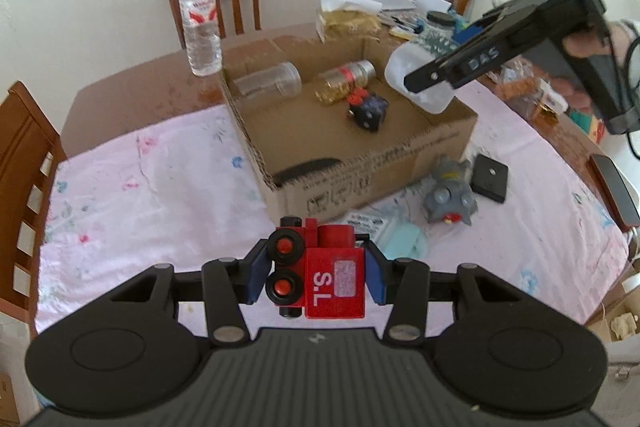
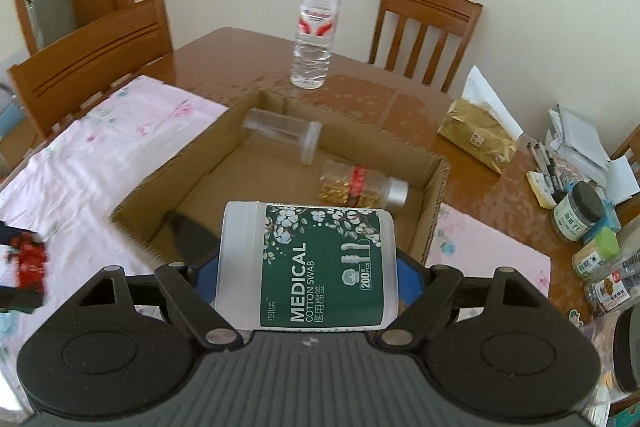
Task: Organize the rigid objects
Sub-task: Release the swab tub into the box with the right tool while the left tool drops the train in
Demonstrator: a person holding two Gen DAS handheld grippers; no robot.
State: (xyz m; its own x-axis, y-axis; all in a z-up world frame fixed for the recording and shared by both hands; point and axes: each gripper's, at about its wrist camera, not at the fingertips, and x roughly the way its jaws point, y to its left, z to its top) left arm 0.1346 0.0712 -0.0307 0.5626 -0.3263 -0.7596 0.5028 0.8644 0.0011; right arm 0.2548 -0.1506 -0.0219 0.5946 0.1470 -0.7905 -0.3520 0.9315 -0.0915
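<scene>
My left gripper (image 1: 316,277) is shut on a red toy train (image 1: 320,275) marked "S.L", held above the pink cloth in front of the cardboard box (image 1: 360,171). My right gripper (image 2: 308,277) is shut on a white cotton swab jar (image 2: 308,267) with a green label, held over the box's near right edge (image 2: 432,219); the jar also shows in the left wrist view (image 1: 416,79). Inside the box lie a clear plastic jar (image 1: 268,81), a bottle of gold capsules (image 1: 344,81) and a dark toy (image 1: 366,109).
A water bottle (image 1: 199,23) stands behind the box. A grey toy (image 1: 450,193), a black plate (image 1: 490,177) and a teal lid (image 1: 404,241) lie on the pink cloth (image 1: 152,195) right of the box. Clutter fills the table's far right (image 2: 580,211). Wooden chairs (image 2: 92,67) surround the table.
</scene>
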